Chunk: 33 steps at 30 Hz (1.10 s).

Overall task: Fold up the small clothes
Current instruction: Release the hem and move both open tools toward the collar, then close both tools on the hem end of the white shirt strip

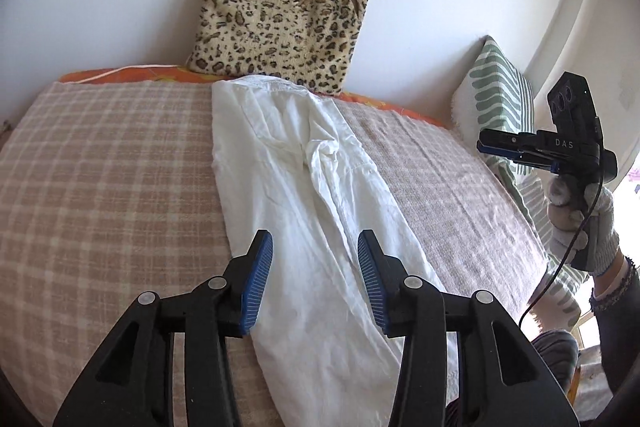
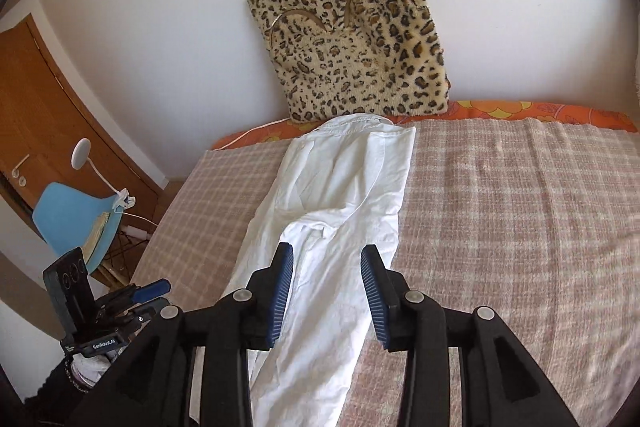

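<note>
Both tools are clear of the cloth. Your left gripper [image 1: 315, 277] hangs above the near end of the white shirt [image 1: 304, 211] with its jaws apart and nothing between the blue pads; your right gripper [image 2: 327, 293] is the same, jaws apart, empty, over the same strip. In the left wrist view the right gripper sits off to the side in your gloved hand [image 1: 580, 227], well apart from the shirt.

Shirt lies on the checked blanket [image 1: 100, 187], folded lengthwise into a long narrow band. Far end, with the collar, reaches the foot of the leopard cushion [image 1: 280, 15] leaning on the wall; near end runs under the tools towards you. Thin cotton by the look of it, creased, with a bunched knot of wrinkles where one folded-in layer overlaps the other about midway.

My reading: the lengthwise folds are done and the crosswise fold is next.

- Take the near end at its two corners, one gripper each, level with each other.
- Pinch through every layer; the top flap looks loose and would likely slide off if you catch only the surface.
- Lift just enough to clear the blanket, carry both corners together towards the collar, keep the side edges lined up.
- The wrinkled bunch in the middle will probably get trapped; pull the band taut before laying it down.
- Do not drag the blanket; it looks soft and may ruck.
</note>
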{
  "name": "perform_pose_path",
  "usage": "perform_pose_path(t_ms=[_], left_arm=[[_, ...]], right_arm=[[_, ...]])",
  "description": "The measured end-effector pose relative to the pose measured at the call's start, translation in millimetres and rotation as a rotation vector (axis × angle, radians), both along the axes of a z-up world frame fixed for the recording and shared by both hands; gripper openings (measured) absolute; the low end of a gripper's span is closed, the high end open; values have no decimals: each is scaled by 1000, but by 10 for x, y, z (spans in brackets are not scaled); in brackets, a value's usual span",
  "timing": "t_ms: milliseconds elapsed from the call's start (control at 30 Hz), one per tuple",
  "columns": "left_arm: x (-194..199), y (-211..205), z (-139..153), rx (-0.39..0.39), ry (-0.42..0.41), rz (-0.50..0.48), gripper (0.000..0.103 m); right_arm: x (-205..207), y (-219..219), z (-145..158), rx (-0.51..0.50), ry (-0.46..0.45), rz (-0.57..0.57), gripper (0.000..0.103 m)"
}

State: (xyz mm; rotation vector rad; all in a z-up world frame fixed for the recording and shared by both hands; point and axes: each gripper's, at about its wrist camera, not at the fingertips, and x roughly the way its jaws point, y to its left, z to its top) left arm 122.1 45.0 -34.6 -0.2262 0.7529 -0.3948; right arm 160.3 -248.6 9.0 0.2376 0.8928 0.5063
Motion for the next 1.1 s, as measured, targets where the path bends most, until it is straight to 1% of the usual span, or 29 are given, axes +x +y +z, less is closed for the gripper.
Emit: perform_pose_path(t_ms=[100, 167, 300, 333, 400, 467, 533, 633, 667, 767, 833, 900, 933, 967, 1033, 1100], left_arm=[[-324, 76, -97, 23, 21, 2, 43], [-515, 140, -217, 21, 60, 2, 43], [-780, 245, -470, -11, 132, 20, 43], [-820, 257, -528, -18, 146, 24, 43], [-855, 270, -636, -59, 183, 17, 43], [-888, 288, -738, -105, 217, 19, 43], [-911, 304, -836, -134, 250, 26, 43], [-907, 338, -968, -167, 296, 33, 43], [-910, 353, -984, -188, 300, 34, 43], [-950, 364, -985, -232, 305, 30, 43], [-988, 338, -1003, -258, 314, 9, 43], [-1030, 271, -1008, -262, 313, -16, 43], [-1041, 240, -1002, -256, 312, -26, 40], [-1034, 212, -982, -245, 302, -33, 40], [-1032, 169, -979, -246, 302, -50, 40], [-1028, 165, -999, -263, 306, -58, 39]], right_arm=[[-538, 77, -128, -20, 24, 37, 38], [-878, 121, -227, -27, 32, 49, 39], [-1261, 202, -478, -45, 64, 64, 40], [-1294, 207, -546, -43, 77, 63, 40], [-1332, 201, -681, -36, 103, 57, 40], [-1347, 205, -810, -54, 119, 45, 41], [-1340, 195, -928, -50, 141, 47, 43], [-1313, 145, -1080, -13, 176, 48, 53], [-1300, 119, -1129, 1, 186, 40, 55], [-1297, 58, -1267, 48, 219, 42, 55], [-1312, 41, -1350, 77, 239, 52, 55], [-1333, 36, -1431, 110, 256, 67, 54], [-1338, 37, -1466, 127, 269, 73, 54], [-1338, 48, -1488, 148, 279, 83, 54], [-1351, 89, -1504, 184, 287, 110, 52], [-1362, 154, -1535, 185, 292, 125, 51]])
